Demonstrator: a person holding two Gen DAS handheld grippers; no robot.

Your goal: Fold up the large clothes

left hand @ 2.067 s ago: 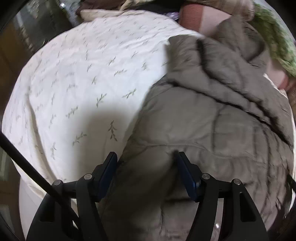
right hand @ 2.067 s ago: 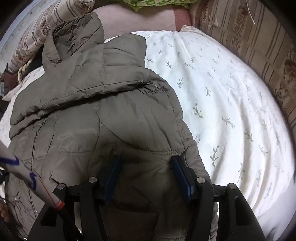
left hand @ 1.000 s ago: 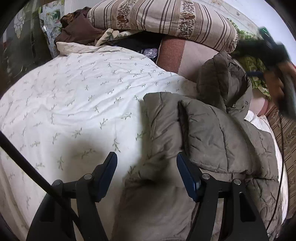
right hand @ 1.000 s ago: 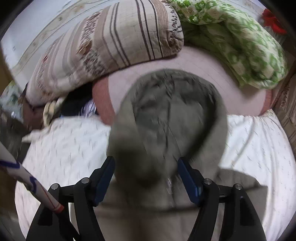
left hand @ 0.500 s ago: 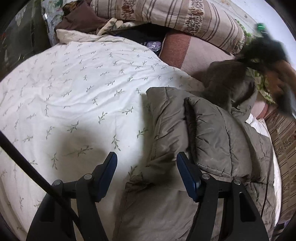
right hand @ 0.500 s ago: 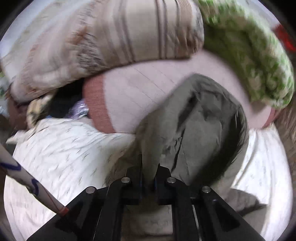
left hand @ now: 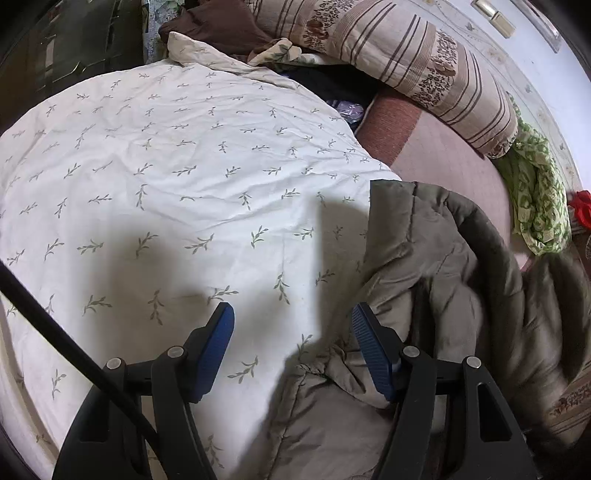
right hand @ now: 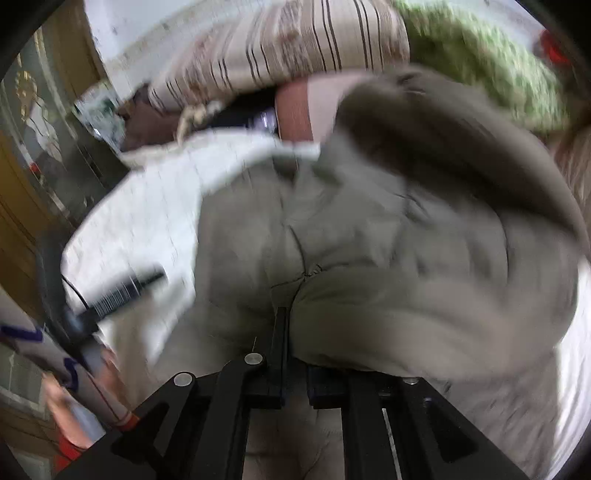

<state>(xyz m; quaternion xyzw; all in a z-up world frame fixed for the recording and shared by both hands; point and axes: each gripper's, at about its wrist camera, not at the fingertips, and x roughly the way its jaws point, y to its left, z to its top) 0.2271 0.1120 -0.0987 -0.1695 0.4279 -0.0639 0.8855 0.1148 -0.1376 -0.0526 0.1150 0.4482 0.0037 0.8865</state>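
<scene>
An olive-grey padded jacket (left hand: 436, 266) lies on a white bedspread (left hand: 177, 192) with a leaf print, at the right of the left wrist view. My left gripper (left hand: 291, 325) is open and empty, its blue pads hovering over the bedspread just left of the jacket's edge. In the right wrist view, blurred by motion, my right gripper (right hand: 293, 332) is shut on a fold of the jacket (right hand: 388, 240), its hood part, which bulges over the jacket's body in front of it.
A striped bolster pillow (left hand: 406, 55) and a green patterned cloth (left hand: 535, 199) lie at the head of the bed on a pink sheet (left hand: 443, 155). Dark clothes (left hand: 218, 33) are piled at the back left. A dark cabinet (left hand: 55, 48) stands beyond the bed's left edge.
My right gripper shut on the jacket's hood and has pulled it down over the jacket's body. My left gripper let go of the jacket and moved left, off it.
</scene>
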